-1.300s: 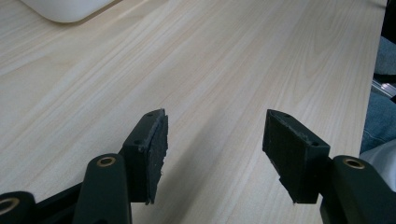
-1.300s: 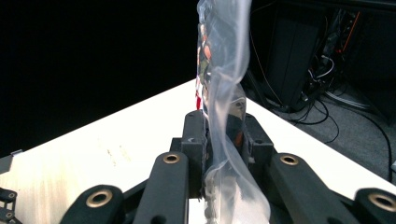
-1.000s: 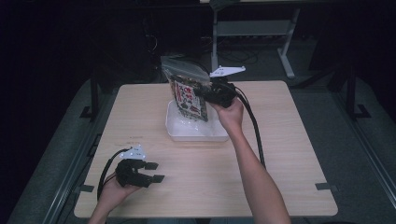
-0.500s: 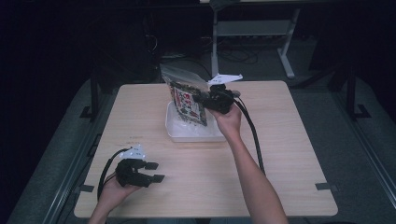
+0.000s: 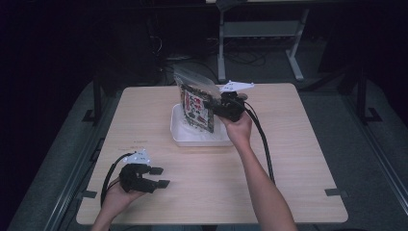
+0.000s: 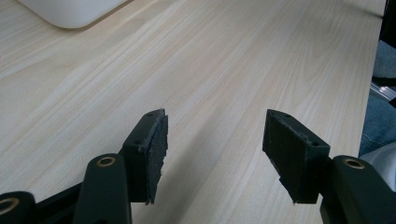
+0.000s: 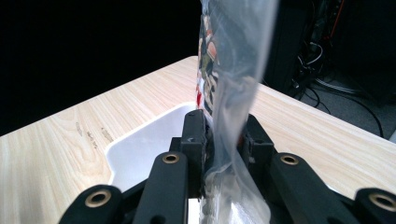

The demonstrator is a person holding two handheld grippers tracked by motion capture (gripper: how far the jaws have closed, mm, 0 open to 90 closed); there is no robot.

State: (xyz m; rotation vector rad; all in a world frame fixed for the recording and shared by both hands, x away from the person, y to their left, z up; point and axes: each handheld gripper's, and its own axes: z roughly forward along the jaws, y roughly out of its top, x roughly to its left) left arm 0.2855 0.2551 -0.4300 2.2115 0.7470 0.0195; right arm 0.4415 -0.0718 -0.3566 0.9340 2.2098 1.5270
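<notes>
Nearest us, left gripper (image 5: 161,176) rests on the table (image 5: 288,159), well short of the white tray (image 5: 192,139), jaws apart, empty. Over that tray, right gripper (image 5: 211,107) pinches the clear bag (image 5: 195,103); its red-and-black print we cannot read.

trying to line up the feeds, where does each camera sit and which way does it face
High view: fixed above the person's side, looking forward and down on the table; both forearms, the left gripper and right gripper show.
Left gripper view: rides the left gripper, looking low across bare tabletop; its two open jaws show.
Right gripper view: rides the right gripper, facing the clear bag it clamps; its two jaws show.
Shared: the white tray appears in all three, and.
</notes>
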